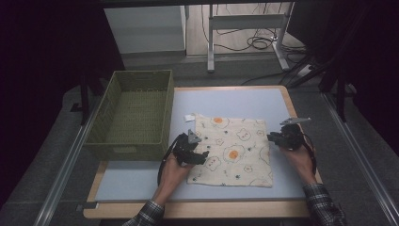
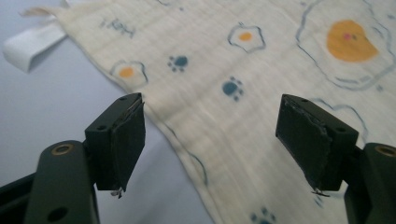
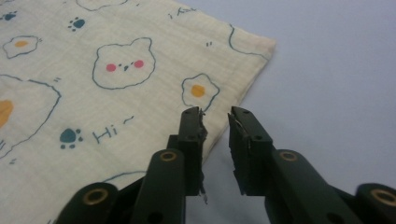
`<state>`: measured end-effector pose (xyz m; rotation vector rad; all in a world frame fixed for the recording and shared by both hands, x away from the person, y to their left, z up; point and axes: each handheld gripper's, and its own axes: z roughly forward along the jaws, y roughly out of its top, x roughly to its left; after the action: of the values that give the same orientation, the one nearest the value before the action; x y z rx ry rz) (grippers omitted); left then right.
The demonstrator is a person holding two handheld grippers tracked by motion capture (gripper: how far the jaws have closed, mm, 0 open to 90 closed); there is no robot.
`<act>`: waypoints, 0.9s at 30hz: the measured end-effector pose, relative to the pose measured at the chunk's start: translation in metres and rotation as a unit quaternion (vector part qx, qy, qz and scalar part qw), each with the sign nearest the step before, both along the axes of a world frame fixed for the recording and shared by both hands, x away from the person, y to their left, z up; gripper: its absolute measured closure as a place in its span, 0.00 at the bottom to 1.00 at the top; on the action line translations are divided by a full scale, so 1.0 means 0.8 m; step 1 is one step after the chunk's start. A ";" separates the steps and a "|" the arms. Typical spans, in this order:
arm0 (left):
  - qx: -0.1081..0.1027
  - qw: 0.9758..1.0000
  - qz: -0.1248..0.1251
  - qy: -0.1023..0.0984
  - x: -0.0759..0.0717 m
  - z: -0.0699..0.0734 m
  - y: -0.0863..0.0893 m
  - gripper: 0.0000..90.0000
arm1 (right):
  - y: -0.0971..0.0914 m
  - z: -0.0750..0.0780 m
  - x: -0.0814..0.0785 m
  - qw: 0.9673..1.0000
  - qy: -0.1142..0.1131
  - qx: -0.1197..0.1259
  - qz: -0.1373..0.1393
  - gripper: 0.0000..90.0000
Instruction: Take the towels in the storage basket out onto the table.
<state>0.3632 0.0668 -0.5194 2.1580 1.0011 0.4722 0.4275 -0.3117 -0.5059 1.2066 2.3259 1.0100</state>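
A cream cloth (image 1: 233, 150) printed with fried eggs, bears and paw prints lies flat on a pale blue mat (image 1: 226, 99). My left gripper (image 1: 202, 156) is at the cloth's left edge. In the left gripper view its jaws (image 2: 210, 135) stand wide open over the cloth (image 2: 261, 84), whose edge runs between them, with neither pad touching it. My right gripper (image 1: 272, 137) is at the cloth's right edge. In the right gripper view its jaws (image 3: 215, 121) are a narrow gap apart just above the edge of the cloth (image 3: 93, 93), with nothing pinched.
A green woven basket (image 1: 127, 150) stands left of the mat, close to my left hand. A white tag (image 1: 189, 117) (image 2: 30, 44) sticks out at the cloth's far left corner. The wooden table's rim (image 1: 197, 209) frames the mat. Cables and desk legs lie beyond.
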 end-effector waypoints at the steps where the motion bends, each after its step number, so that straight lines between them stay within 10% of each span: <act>1: 0.001 1.000 0.002 0.000 0.006 0.001 -0.001 0.28 | 0.000 0.000 0.002 1.000 0.001 0.000 0.001 0.77; 27: -0.005 0.995 0.101 0.016 0.144 -0.003 0.015 0.63 | 0.007 -0.003 0.063 1.000 0.010 0.012 -0.023 0.77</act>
<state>0.4784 0.0785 -0.5216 2.0698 1.2439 0.5273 0.4775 -0.3064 -0.5080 1.2783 2.2966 1.0164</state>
